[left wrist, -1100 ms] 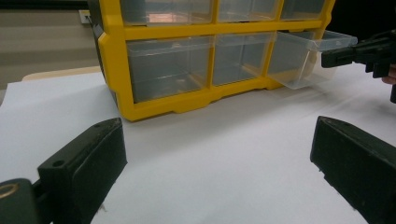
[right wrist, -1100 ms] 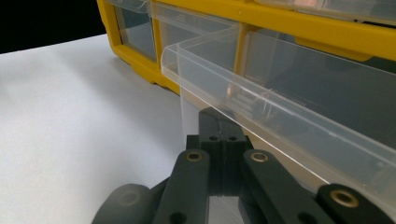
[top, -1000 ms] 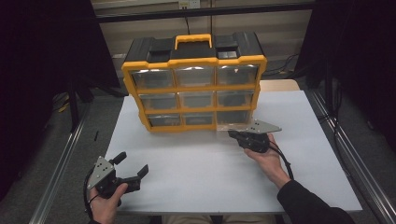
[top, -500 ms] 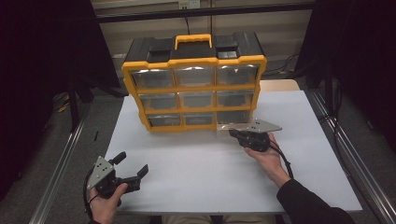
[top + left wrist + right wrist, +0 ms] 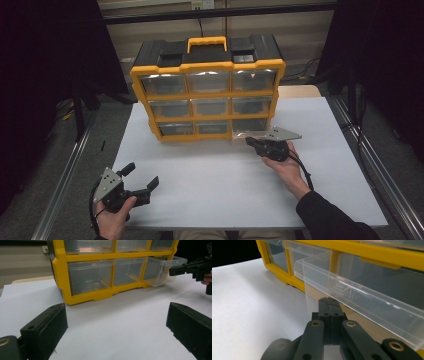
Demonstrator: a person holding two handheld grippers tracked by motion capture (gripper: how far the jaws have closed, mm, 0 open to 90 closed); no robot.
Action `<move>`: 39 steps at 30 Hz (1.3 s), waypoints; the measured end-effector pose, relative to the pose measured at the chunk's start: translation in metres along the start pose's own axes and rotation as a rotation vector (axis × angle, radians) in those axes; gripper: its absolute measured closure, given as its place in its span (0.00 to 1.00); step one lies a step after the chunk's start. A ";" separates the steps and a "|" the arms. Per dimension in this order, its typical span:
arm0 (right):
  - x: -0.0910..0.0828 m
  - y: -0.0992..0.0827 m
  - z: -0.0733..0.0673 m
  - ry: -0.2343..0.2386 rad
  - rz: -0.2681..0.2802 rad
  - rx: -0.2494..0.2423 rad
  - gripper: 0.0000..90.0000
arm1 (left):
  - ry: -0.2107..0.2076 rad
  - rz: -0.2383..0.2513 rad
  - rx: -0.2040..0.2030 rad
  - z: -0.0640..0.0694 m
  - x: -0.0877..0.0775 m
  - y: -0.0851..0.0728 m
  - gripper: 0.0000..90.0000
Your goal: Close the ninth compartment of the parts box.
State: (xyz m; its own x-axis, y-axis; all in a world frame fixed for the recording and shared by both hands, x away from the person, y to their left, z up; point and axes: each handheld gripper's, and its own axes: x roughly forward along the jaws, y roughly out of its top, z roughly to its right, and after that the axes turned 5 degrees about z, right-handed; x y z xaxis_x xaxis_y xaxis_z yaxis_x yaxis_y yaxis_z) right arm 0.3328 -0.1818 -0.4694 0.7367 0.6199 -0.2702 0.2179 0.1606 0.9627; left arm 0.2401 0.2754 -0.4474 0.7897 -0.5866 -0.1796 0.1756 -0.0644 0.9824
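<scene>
Clear plastic, the bottom right drawer (image 5: 163, 271) of the yellow organizer (image 5: 207, 92) stands pulled partway out over the white table (image 5: 220, 175). The right gripper (image 5: 256, 142) meets it at the front: in the right gripper view its fingers (image 5: 329, 312) are pressed together, tucked just under the drawer's protruding front lip (image 5: 362, 298), against the front wall. Whether they pinch any plastic cannot be told. The left gripper (image 5: 142, 180) sits well apart at the near left of the table, its fingers (image 5: 47, 325) spread wide with nothing between them, facing the organizer's lower row.
</scene>
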 end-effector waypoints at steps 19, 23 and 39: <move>0.008 0.001 0.004 0.004 -0.011 -0.014 1.00 | -0.002 0.001 -0.003 0.000 0.000 0.000 0.04; 0.009 0.001 0.004 0.006 -0.014 -0.007 1.00 | -0.001 0.000 -0.001 0.000 0.000 0.000 0.04; 0.012 0.002 0.008 -0.001 -0.012 -0.017 1.00 | -0.002 0.002 -0.002 0.000 0.000 0.000 0.04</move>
State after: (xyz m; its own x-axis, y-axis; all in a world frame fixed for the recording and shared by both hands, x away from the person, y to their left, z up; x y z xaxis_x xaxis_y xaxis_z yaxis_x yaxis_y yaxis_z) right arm 0.3473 -0.1802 -0.4711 0.7347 0.6172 -0.2817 0.2157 0.1812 0.9595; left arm 0.2399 0.2752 -0.4473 0.7888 -0.5886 -0.1771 0.1748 -0.0615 0.9827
